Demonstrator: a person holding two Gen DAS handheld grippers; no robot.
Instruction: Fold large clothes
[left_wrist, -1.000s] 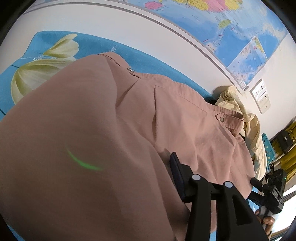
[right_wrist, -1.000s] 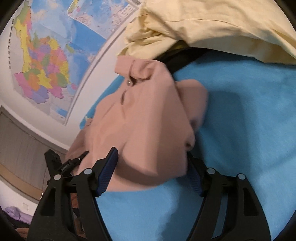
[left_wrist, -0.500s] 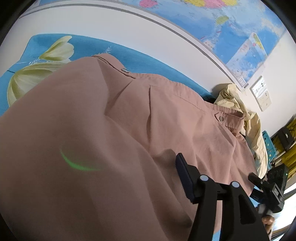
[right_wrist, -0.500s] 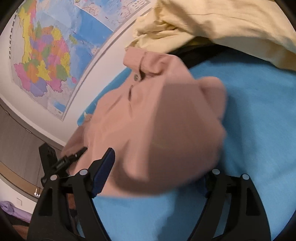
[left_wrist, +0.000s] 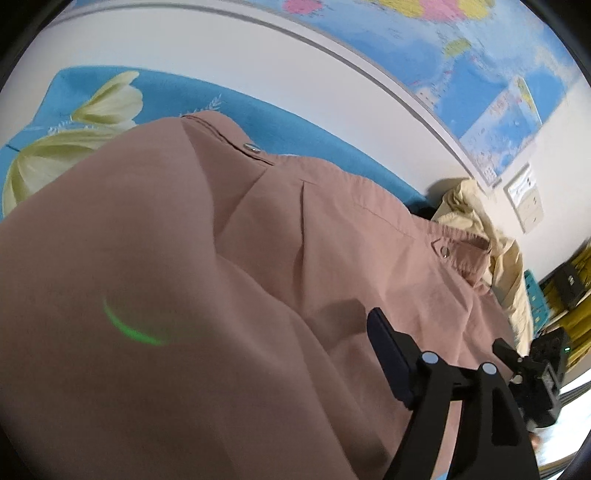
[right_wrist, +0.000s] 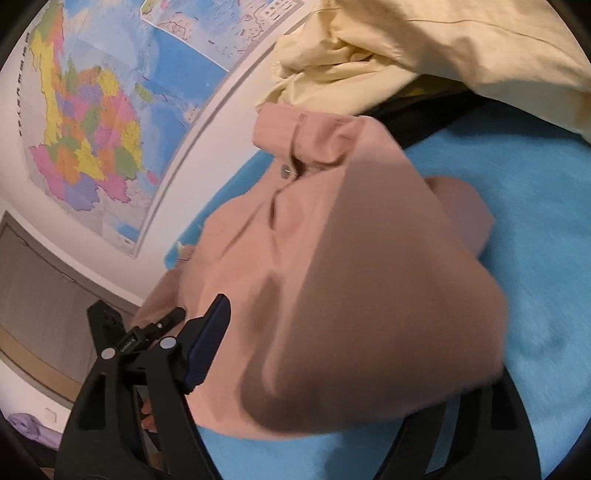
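white wall (left_wrist: 258, 74) all the way behind, with a big colourful map (right_wrist: 85, 122) pinned on it and a second blue map (left_wrist: 495, 125) next to that. there's a switch panel (left_wrist: 526, 199) further along. the surface is covered in a bright blue sheet (right_wrist: 517, 206) with pale flowers (left_wrist: 107, 103) printed on it. grey-brown panelling (right_wrist: 37, 295) sits under the wall.

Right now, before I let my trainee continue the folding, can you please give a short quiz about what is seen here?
1. True or false: the sheet under the pink garment is red.
2. What hangs on the wall? A. a map B. a clock C. a mirror
3. Short answer: what colour is the other garment, piled beyond the pink one?

Key: 1. False, it is blue. 2. A. 3. Pale yellow.
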